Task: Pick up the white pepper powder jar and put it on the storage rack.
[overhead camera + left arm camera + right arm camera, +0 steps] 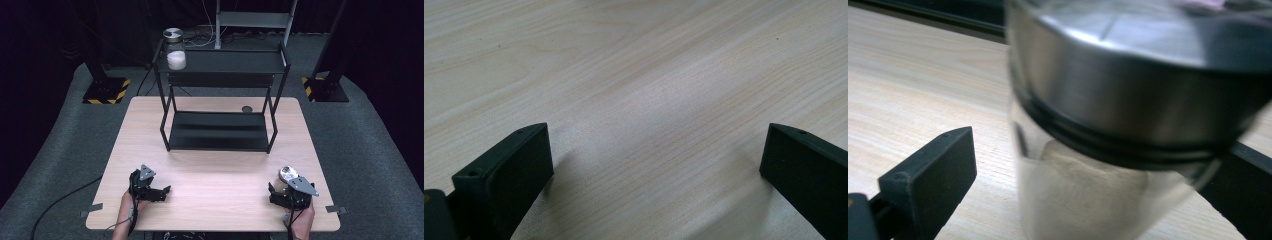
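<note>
A glass jar with a steel lid (pixel 1128 100) stands on the wooden table near its front right. My right gripper (pixel 1098 145) is open around it. Its left jaw is clear of the glass and its right jaw sits partly hidden behind the jar. From above, this jar (pixel 287 174) is just beyond the right gripper (pixel 280 188). A second jar (pixel 175 50), holding something white, stands at the left end of the black rack's top shelf (pixel 235 62). My left gripper (pixel 658 131) is open over bare wood, and in the high view the left gripper (pixel 160 192) is at the front left.
The black two-tier rack has its lower shelf (pixel 218 131) on the middle back of the table (pixel 215 170). A small dark disc (pixel 246 109) lies behind it. Metal clips (pixel 93 207) stick out at the front corners. Dark stands with striped bases (pixel 105 92) flank the table.
</note>
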A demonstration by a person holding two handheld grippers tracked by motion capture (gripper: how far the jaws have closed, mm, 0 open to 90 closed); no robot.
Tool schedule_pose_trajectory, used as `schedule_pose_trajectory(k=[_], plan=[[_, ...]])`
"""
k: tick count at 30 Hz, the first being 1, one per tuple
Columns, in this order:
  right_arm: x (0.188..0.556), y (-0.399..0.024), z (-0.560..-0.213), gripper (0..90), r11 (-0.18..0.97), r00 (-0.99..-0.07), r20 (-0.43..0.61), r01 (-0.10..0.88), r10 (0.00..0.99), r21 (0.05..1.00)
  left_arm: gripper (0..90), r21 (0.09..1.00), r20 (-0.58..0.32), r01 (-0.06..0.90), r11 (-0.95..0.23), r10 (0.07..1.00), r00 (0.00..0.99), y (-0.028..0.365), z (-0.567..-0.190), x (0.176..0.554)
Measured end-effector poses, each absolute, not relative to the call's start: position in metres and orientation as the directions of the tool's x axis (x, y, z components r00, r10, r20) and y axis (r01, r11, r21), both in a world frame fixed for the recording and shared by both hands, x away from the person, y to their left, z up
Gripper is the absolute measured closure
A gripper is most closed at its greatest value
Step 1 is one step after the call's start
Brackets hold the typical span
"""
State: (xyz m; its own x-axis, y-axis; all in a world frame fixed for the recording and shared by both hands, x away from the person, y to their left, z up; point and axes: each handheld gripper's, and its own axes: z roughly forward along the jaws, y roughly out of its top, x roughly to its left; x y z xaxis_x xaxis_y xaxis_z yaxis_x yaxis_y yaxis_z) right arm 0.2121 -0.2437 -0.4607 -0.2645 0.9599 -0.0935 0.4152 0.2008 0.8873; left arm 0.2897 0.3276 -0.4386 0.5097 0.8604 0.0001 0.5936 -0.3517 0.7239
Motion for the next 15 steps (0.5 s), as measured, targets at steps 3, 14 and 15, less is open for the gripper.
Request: schedule_pose_trajectory(k=[3, 14, 15], plan=[[0.218, -0.250, -0.457, 0.0, 0.188, -0.288, -0.061, 0.440, 0.956, 0.878, 0.0, 0.722, -0.006, 0.597, -0.349, 0.860, 0.510, 0.328, -0.438, 0.291], [0.225, -0.256, -0.455, 0.3, 0.165, -0.297, -0.024, 0.461, 0.955, 0.872, 0.0, 0.722, -0.005, 0.598, -0.348, 0.862, 0.507, 0.328, -0.438, 0.290], [0.223, -0.256, -0.456, 0.8, 0.162, -0.293, -0.024, 0.456, 0.956, 0.875, 0.0, 0.722, -0.004, 0.598, -0.348, 0.862, 0.507, 0.328, -0.438, 0.290]])
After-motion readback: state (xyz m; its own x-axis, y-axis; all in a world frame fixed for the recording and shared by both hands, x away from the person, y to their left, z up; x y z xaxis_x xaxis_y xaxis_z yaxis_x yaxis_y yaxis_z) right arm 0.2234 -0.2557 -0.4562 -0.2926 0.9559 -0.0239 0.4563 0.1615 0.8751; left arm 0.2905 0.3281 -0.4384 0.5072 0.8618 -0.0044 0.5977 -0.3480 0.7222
